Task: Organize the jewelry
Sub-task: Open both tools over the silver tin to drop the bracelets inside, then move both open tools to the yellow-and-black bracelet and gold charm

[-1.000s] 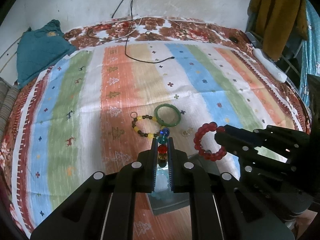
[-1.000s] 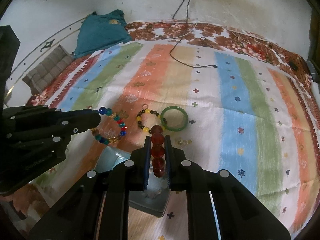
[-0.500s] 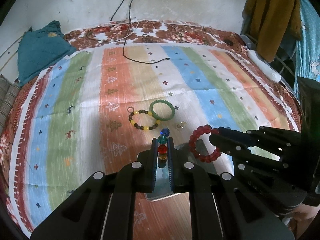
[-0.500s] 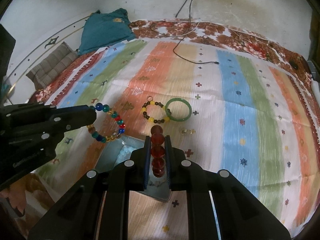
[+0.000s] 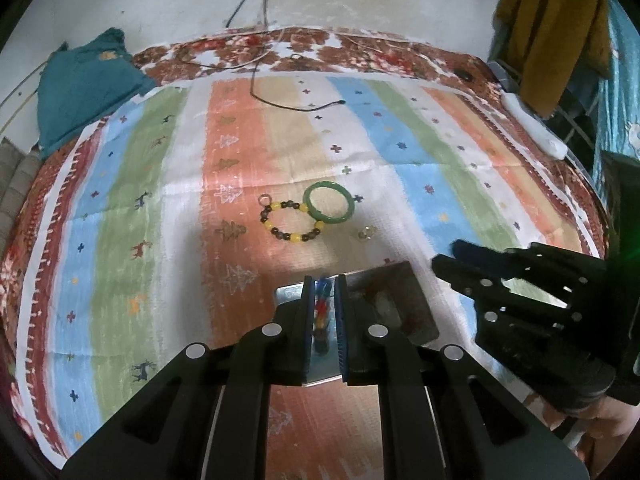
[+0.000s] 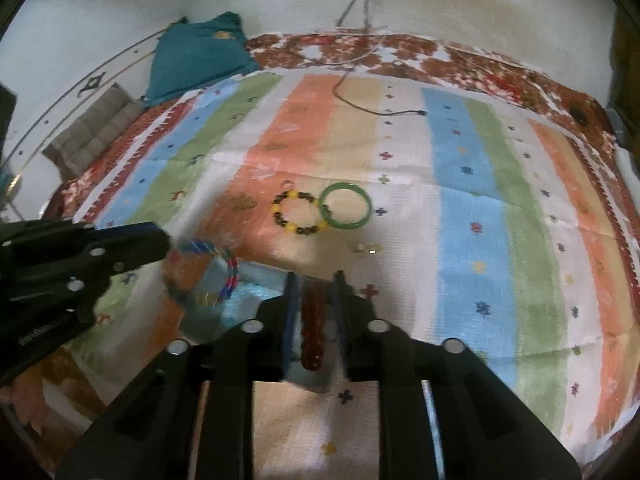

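Note:
Both grippers hang over a metal tray (image 5: 404, 280) on the striped cloth, also in the right wrist view (image 6: 256, 276). My left gripper (image 5: 323, 280) has opened a little; the multicoloured bead bracelet (image 5: 321, 312) is blurred between its fingers and falling (image 6: 216, 276). My right gripper (image 6: 314, 276) is slightly open with the red bead bracelet (image 6: 312, 328) slipping down between its fingers. A green bangle (image 5: 329, 208) and a yellow-and-brown bead bracelet (image 5: 289, 220) lie touching on the cloth beyond the tray. A small pair of earrings (image 5: 366, 233) lies to their right.
A black cable (image 5: 296, 106) lies across the far cloth. A teal cushion (image 5: 82, 80) sits at the far left. A white power strip (image 5: 536, 132) and hanging clothes (image 5: 556, 28) are at the far right edge.
Both grippers moved back over the tray and their fingers parted. The multicoloured and red bracelets, held firmly before, now drop blurred toward the tray.

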